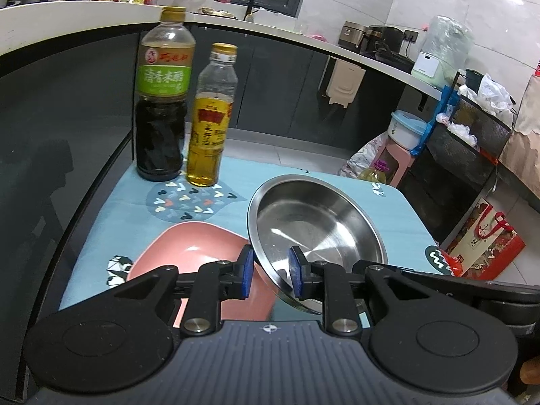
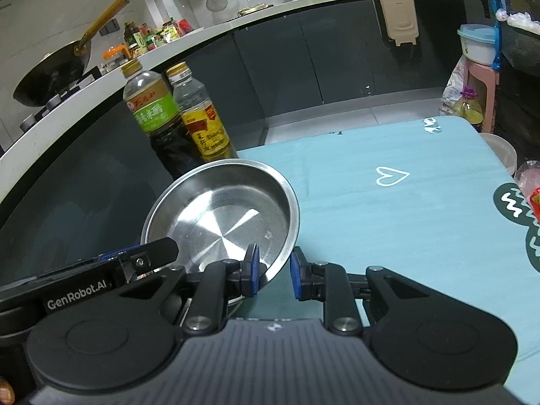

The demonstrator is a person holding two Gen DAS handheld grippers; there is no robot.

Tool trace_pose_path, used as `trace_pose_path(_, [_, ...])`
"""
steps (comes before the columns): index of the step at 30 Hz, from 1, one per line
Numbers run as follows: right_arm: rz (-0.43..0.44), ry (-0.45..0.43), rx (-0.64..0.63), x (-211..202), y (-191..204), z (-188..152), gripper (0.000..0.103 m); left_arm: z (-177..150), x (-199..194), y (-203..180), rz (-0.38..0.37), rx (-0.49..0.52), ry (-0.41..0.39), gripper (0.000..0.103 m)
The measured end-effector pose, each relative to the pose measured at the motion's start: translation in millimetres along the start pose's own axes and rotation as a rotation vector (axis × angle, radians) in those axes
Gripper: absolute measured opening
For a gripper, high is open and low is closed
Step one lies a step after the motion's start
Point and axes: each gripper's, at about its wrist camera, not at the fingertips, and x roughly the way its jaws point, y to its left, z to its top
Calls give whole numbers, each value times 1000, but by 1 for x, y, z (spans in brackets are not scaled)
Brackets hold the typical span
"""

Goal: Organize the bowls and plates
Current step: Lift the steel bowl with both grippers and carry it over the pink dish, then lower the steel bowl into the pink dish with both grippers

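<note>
A shallow steel bowl (image 1: 320,222) (image 2: 219,209) hangs tilted over the left part of the teal-covered table (image 2: 388,229). My left gripper (image 1: 271,271) is shut on its near rim, one blue pad outside and one inside. My right gripper (image 2: 273,271) is shut on the rim at the bowl's other side, its left pad against the inner wall. In the right wrist view the left gripper's finger (image 2: 152,253) shows at the bowl's left rim. A pink plate (image 1: 189,249) lies on the cloth below and left of the bowl, partly hidden by it.
A dark vinegar bottle (image 1: 162,108) and a yellow oil bottle (image 1: 209,128) stand at the table's far left corner, behind a round patterned mat (image 1: 189,199). Dark cabinets run along the left. A red gift bag (image 1: 482,243) sits on the floor past the right edge.
</note>
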Motion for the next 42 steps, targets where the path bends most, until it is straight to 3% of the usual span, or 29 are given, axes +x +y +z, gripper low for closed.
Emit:
trace_pose_path(23, [-30, 112, -79, 49, 55, -19, 19, -15, 8, 68, 38, -102, 58, 20])
trace_pose_path(42, [-51, 164, -93, 76, 62, -31, 20, -23, 26, 90, 51, -139, 127, 20])
